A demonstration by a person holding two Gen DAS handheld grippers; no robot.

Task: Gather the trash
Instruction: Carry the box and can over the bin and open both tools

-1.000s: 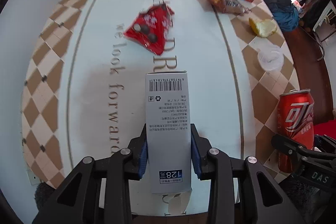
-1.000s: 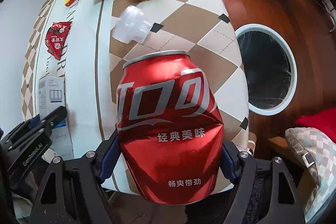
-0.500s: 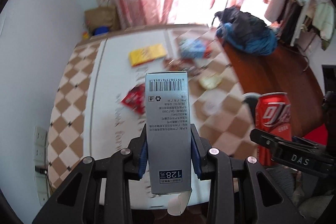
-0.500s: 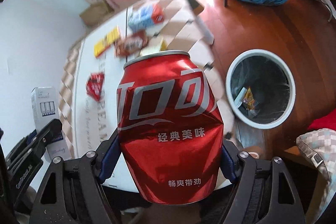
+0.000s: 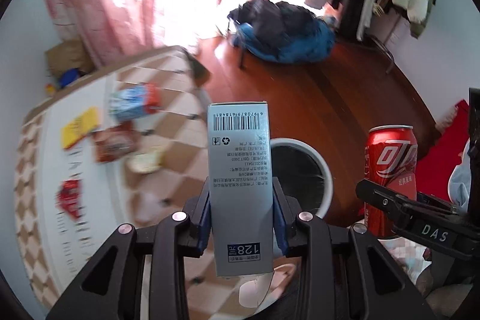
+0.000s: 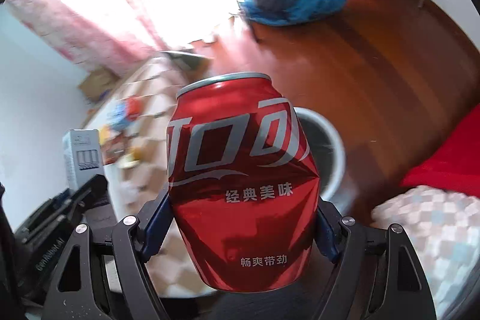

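- On the far left, the table carried blurred litter: a red wrapper, a yellow packet, a brown snack bag and a blue-and-red carton, all well apart from both grippers.
- The left gripper was clamped on the grey box, its blue pads pressed against the two long sides at the box's lower half.
- The box's long axis ran straight forward along the fingers, barcode end farthest from the camera (the print read upside down).
- Behind the box, the white-rimmed bin stood on the wooden floor, partly hidden by it.
- The left gripper was held clear of the table, just beside the right gripper.
- The right gripper was closed on the red can, pads squeezing its dented sides.
- The can stood upright in the grip, rim pointing away from the camera, in front of the bin.
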